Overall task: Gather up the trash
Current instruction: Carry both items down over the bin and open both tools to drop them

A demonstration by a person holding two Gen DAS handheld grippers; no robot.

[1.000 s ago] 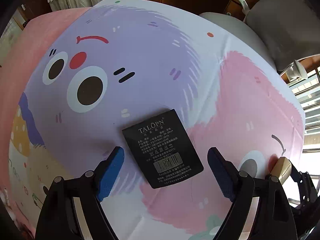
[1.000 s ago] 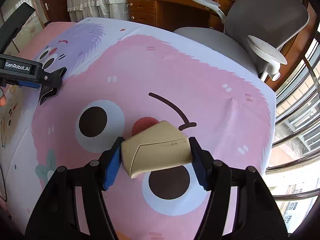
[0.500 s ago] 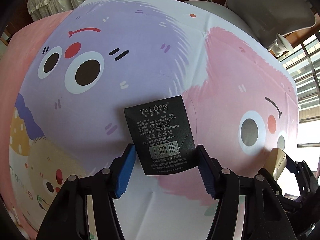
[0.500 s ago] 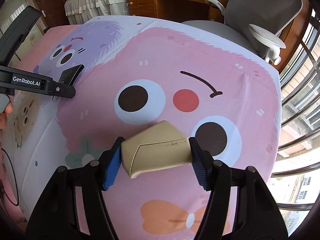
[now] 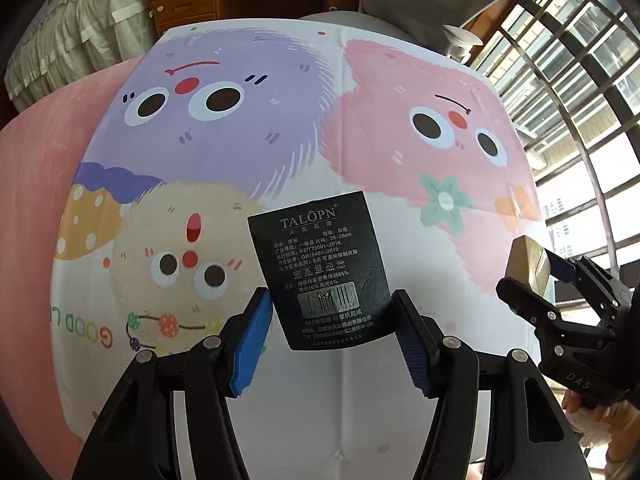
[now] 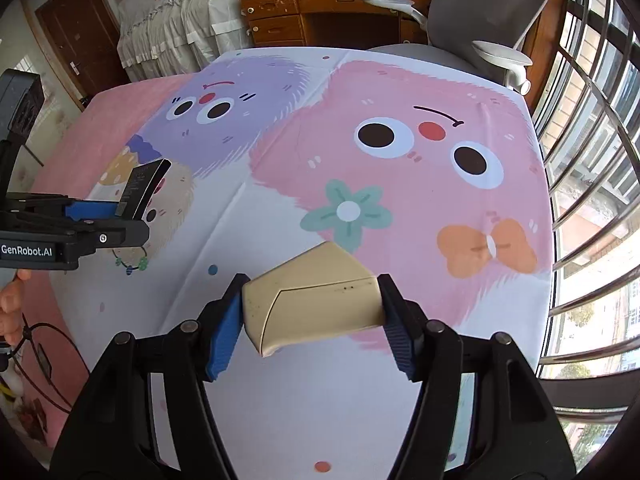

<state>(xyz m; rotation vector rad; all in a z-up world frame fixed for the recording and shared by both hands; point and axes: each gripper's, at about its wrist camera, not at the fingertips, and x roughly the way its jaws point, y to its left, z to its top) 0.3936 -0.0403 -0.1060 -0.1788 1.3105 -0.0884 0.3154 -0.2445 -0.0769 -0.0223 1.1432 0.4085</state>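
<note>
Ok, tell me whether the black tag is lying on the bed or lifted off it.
Lifted. The black tag is pinched between the left gripper fingers, and the right view shows it held above the sheet.

Your right gripper (image 5: 532, 276) hides most of the beige box (image 5: 524, 258); the black tag's (image 5: 322, 270) bottom print seems too blurred to read.

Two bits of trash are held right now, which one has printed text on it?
The black card in the left gripper: it carries TALOPN lettering and a barcode. The beige box in the right gripper is plain.
</note>
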